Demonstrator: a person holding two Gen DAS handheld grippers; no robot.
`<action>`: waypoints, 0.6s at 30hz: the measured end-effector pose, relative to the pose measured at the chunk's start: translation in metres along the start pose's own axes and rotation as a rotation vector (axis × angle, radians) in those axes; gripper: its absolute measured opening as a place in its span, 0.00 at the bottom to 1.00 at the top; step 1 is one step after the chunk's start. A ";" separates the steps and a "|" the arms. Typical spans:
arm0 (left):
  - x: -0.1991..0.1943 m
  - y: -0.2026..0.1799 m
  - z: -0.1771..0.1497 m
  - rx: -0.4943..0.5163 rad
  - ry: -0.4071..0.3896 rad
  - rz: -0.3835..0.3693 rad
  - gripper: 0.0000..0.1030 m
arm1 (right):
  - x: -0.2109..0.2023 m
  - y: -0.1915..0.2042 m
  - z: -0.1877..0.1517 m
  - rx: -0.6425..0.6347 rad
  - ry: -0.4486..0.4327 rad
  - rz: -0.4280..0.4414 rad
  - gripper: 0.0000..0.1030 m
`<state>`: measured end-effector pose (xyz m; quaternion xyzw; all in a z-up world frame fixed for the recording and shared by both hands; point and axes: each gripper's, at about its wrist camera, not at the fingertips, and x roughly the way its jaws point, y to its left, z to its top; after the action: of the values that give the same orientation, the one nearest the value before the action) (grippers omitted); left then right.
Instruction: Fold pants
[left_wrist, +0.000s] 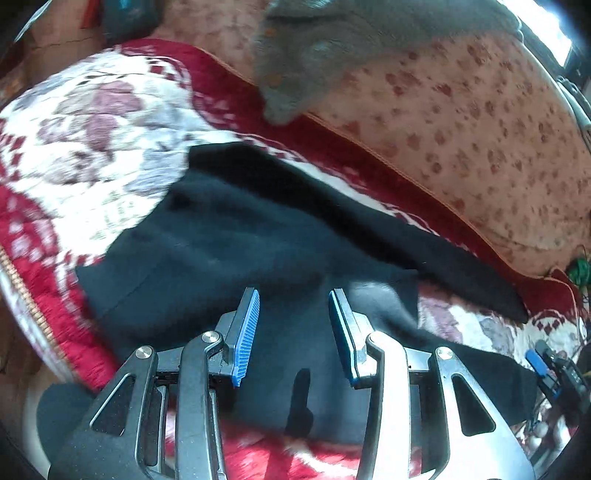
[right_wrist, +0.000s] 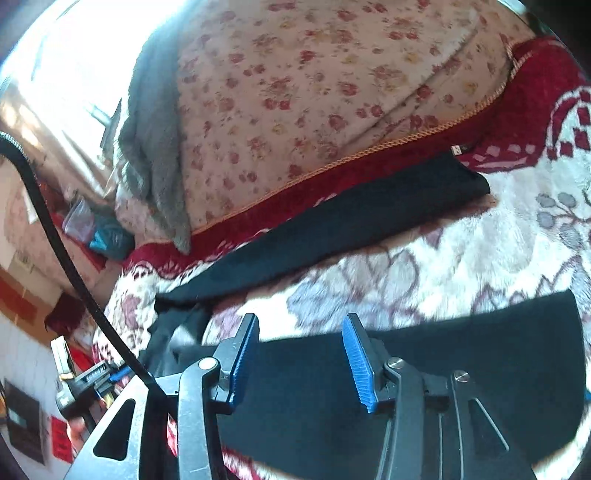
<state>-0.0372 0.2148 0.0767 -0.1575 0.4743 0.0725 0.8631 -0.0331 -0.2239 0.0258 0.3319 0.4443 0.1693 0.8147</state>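
Pants: black pants (left_wrist: 236, 236) lie on the red floral blanket (left_wrist: 92, 122), the 2 legs spread apart in a V.
Left gripper: left gripper (left_wrist: 293, 325) stands part open above the waist end, nothing between the pads.
Right gripper: right gripper (right_wrist: 299, 354) is part open over the near leg, holding nothing.
Done: cloth laid out fairly flat; blur hides small creases, so probably smoothed.
Left: every fold, starting with bringing 1 leg onto the other.

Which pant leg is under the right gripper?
The near leg, lying flat below the right gripper; the other leg stretches toward the flowered quilt.
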 end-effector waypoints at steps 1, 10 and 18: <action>0.005 -0.003 0.003 0.009 0.008 -0.010 0.40 | 0.003 -0.003 0.004 0.008 0.002 -0.006 0.44; 0.049 -0.033 0.037 0.032 0.046 -0.061 0.53 | 0.030 -0.040 0.027 0.142 0.019 -0.011 0.46; 0.082 -0.035 0.052 -0.035 0.085 -0.079 0.53 | 0.053 -0.059 0.047 0.200 0.021 0.000 0.48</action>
<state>0.0582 0.1978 0.0406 -0.1940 0.5028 0.0399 0.8414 0.0341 -0.2550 -0.0296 0.4098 0.4673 0.1275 0.7730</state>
